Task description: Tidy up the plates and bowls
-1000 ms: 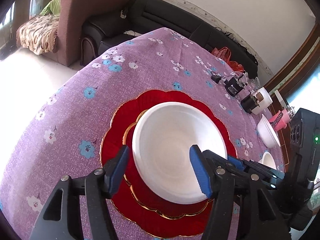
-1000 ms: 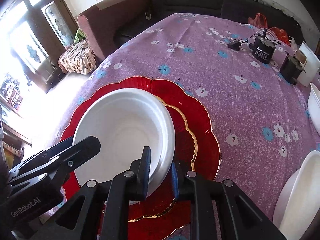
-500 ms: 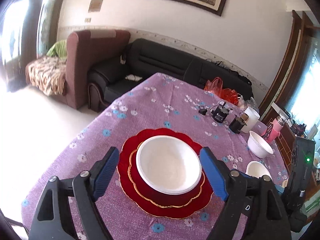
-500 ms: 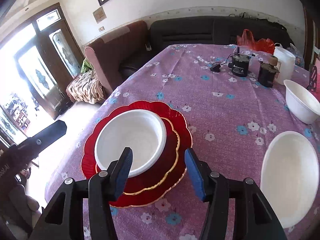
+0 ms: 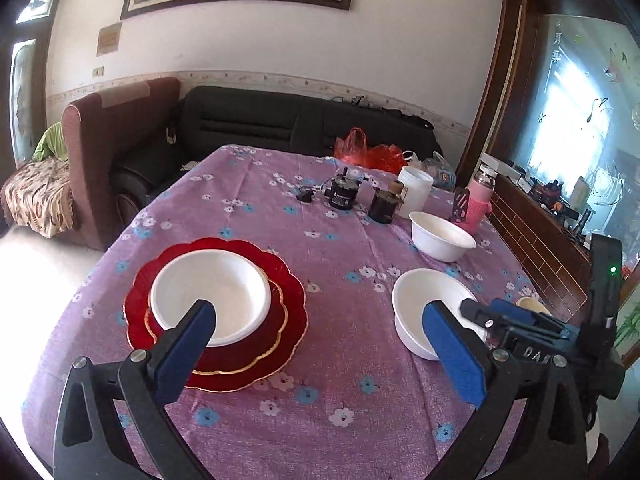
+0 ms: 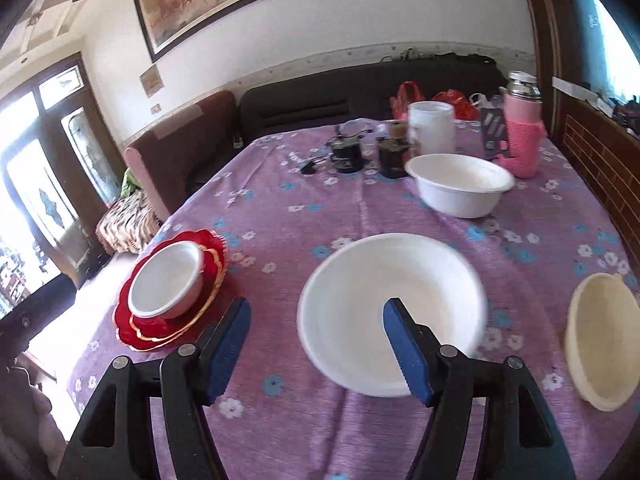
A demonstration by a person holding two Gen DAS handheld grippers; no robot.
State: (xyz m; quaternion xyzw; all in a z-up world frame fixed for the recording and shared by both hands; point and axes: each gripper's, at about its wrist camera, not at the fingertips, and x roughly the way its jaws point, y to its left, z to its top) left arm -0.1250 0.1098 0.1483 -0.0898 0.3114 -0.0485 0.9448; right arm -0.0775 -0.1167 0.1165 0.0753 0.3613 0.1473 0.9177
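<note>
A white bowl (image 5: pixel 210 294) sits on two stacked red gold-rimmed plates (image 5: pixel 288 308) at the table's left; the right wrist view shows this bowl (image 6: pixel 166 284) and the plates (image 6: pixel 132 332) further off. My left gripper (image 5: pixel 316 312) hovers above the cloth with its jaws opening and nothing between them. My right gripper (image 6: pixel 316 308) hangs over the near rim of a second white bowl (image 6: pixel 392 300), jaws opening, empty. That second bowl (image 5: pixel 420 300) and the right gripper (image 5: pixel 504 316) also show in the left wrist view. A third white bowl (image 6: pixel 460 184) stands further back.
A cream bowl (image 6: pixel 604 336) lies at the right edge. Two dark jars (image 5: pixel 344 196), a white jar (image 5: pixel 416 192) and a pink flask (image 5: pixel 478 200) crowd the far right of the purple flowered tablecloth (image 5: pixel 320 400). A wooden sideboard (image 5: pixel 540 248) flanks the table's right.
Both grippers have opened and let go of the white bowl on the red plates. Both have pulled back and up; the right one has swung right over the second white bowl.
</note>
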